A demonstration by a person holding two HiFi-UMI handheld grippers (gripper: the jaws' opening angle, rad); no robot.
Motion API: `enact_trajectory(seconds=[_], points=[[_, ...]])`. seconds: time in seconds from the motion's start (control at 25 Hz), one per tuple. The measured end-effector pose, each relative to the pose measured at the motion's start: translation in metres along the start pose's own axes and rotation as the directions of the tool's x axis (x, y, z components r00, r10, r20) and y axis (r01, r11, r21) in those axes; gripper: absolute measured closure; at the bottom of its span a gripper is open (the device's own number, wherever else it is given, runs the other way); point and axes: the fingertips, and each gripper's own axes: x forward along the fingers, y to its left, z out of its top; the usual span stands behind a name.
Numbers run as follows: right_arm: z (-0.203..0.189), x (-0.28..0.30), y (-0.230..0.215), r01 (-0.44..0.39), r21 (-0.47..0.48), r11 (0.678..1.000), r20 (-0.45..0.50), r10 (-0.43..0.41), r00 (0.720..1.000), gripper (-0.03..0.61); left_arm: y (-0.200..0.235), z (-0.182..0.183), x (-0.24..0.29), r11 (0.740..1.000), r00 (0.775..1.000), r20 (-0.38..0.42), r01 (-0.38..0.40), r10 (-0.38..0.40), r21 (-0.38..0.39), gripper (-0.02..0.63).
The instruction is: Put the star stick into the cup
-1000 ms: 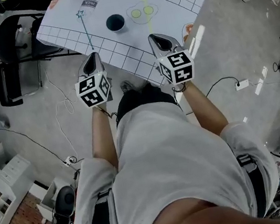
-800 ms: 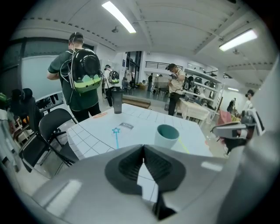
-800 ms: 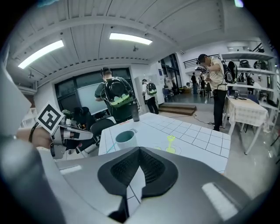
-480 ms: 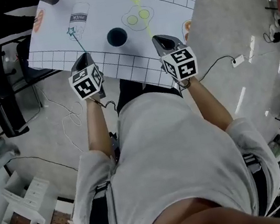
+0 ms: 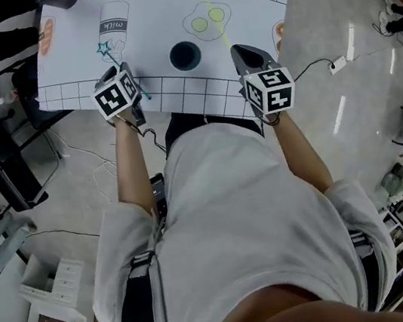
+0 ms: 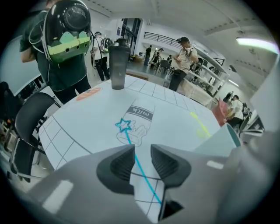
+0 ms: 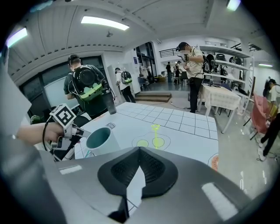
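The left hand-held gripper (image 6: 142,151) hangs tilted down over the near part of the worktop (image 5: 155,19). Its jaws have just been opening and now stand apart. In the left gripper view the blue star stick (image 6: 131,144) runs through the gap between them, but it lies flat on the worktop below and neither pad touches it, so nothing is grasped yet. We judge that the gripper is lined up this way so the two jaws can come down on each side of the thin shaft, near its plain end.

The stick lies slanted, with its star on the printed milk carton drawing (image 5: 114,22) and its plain end toward the near edge. The teal cup (image 5: 184,55) stands upright with an open mouth, near the stick on its right and not touching it. The task is at its beginning: the stick is not yet lifted.

The right hand-held gripper (image 7: 140,151) is clenched with nothing between its jaws, near the cup on the other side. We think it is held there to be out of the way. A yellow star stick (image 5: 212,11) lies beyond the cup, well apart from both grippers.

The shaft is thin and flat on the sheet, so the pads may slip over it.
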Motion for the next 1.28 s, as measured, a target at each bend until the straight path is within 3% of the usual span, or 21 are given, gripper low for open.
enact_trajectory(seconds=[0.32, 0.4, 0.56, 0.72, 0.92, 1.08, 1.16, 1.28], points=[[-0.004, -0.003, -0.014, 0.084, 0.057, 0.995, -0.010, -0.083, 0.996, 0.580, 0.018, -0.001, 0.041, 0.999, 0.989, -0.146, 0.018, -0.022, -0.027, 0.486], [-0.005, -0.005, -0.019, 0.095, 0.071, 0.993, -0.012, -0.095, 0.995, 0.580, 0.022, -0.002, 0.044, 1.000, 0.985, -0.175, -0.005, 0.001, -0.020, 0.517], [-0.007, -0.005, -0.025, 0.095, 0.080, 0.992, -0.012, -0.094, 0.996, 0.580, 0.025, -0.003, 0.043, 0.998, 0.983, -0.178, -0.042, 0.049, 0.039, 0.569], [-0.001, -0.002, -0.023, 0.068, 0.064, 0.996, 0.008, -0.069, 0.998, 0.580, 0.027, -0.004, 0.042, 0.999, 0.988, -0.148, -0.035, 0.034, -0.003, 0.591], [0.005, -0.004, -0.022, 0.038, 0.044, 0.998, 0.029, -0.039, 0.999, 0.580, 0.023, 0.001, 0.031, 0.998, 0.997, -0.067, -0.028, 0.024, -0.061, 0.595], [0.005, -0.008, -0.025, 0.022, 0.036, 0.999, 0.034, -0.023, 0.999, 0.580, 0.014, 0.021, 0.011, 0.995, 0.997, 0.073, -0.007, 0.014, -0.095, 0.595], [0.006, -0.009, -0.024, 0.010, 0.026, 1.000, 0.038, -0.011, 0.999, 0.580, 0.008, 0.038, -0.004, 0.991, 0.985, 0.173, 0.024, -0.001, -0.131, 0.595], [0.009, -0.011, -0.023, -0.005, 0.009, 1.000, 0.048, 0.005, 0.999, 0.580, -0.002, 0.066, -0.031, 0.985, 0.946, 0.324, 0.065, -0.010, -0.160, 0.595]])
